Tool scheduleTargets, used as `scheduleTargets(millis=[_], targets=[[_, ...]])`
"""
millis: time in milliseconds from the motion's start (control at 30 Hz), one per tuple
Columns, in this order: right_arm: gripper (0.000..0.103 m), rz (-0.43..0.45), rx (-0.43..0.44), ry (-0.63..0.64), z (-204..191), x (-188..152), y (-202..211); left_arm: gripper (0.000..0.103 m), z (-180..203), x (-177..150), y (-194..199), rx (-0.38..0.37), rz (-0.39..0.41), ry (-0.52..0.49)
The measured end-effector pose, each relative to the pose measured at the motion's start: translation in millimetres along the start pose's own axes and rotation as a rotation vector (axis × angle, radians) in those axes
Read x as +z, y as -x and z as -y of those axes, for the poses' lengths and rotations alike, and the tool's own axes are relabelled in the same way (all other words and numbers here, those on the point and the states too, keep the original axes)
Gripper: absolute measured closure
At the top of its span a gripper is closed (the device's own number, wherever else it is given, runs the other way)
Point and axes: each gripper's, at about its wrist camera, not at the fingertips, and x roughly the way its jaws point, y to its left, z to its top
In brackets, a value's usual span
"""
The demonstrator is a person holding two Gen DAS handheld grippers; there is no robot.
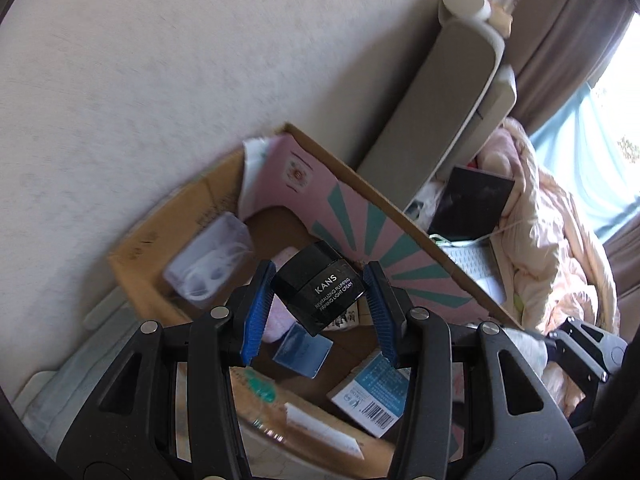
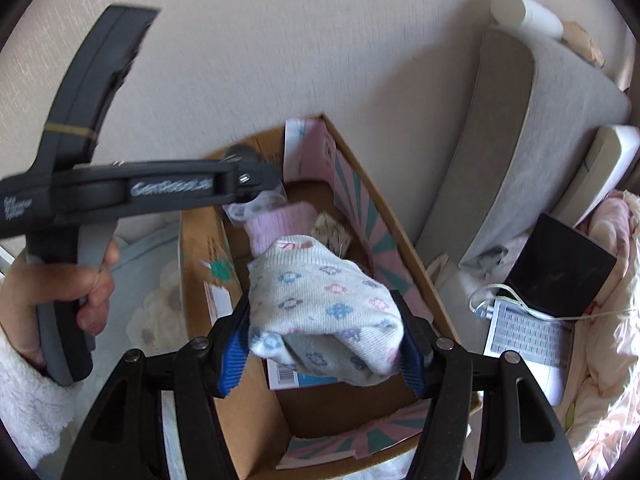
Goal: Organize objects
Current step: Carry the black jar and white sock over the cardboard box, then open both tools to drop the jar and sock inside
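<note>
While above the box (image 1: 168,236), each gripper holds something — jar (image 1: 318,286), sock (image 2: 324,304).

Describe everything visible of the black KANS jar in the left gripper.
The black KANS jar is a squat, glossy, faceted pot, plastic or glass by its look, with white lettering reading "Revitalizing Plumping Firming Light Cream". Its lid is on. It is tilted, held between the blue ribbed pads of the left gripper, which touch its two sides. It hangs over the open cardboard box, above the items lying in it, touching none that can be seen.
</note>
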Motion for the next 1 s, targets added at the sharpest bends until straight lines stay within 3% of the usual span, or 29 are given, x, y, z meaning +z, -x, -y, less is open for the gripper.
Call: scheduleTargets(millis=[267,667,767,800,833,867,933,1000], targets=[[0.044,-0.059,0.030,0.018,-2.7,-16.8,-20.1,0.061,4.2,-4.0,-31.5,-0.006,-0.066,-0.023],[0.044,-0.077,0.047,0.077,-13.8,-7.6,-28.6,0.060,6.1,14.9,-19.3,0.031,-0.067,-0.107],[0.043,-0.093,0.057,0.083,-13.2,-6.7,-34.3,0.059,8.0,18.0,-21.7,0.085,-0.084,-0.114],[0.042,-0.097,0.067,0.081,-12.9,-6.8,-35.7,0.050,8.3,19.2,-22.0,0.104,-0.085,-0.117],[0.036,-0.105,0.083,0.074,-12.4,-7.2,-37.7,0.015,7.5,20.0,-21.5,0.110,-0.084,-0.118],[0.021,-0.110,0.083,0.071,-12.2,-8.0,-38.8,0.002,7.4,20.6,-21.2,0.112,-0.083,-0.117],[0.003,-0.113,0.066,0.065,-12.2,-10.0,-39.8,0.000,6.4,20.6,-18.4,0.102,-0.067,-0.112],[0.001,-0.091,0.055,0.066,-12.0,-11.4,-37.3,0.000,6.5,19.1,-19.2,0.097,-0.074,-0.109]])
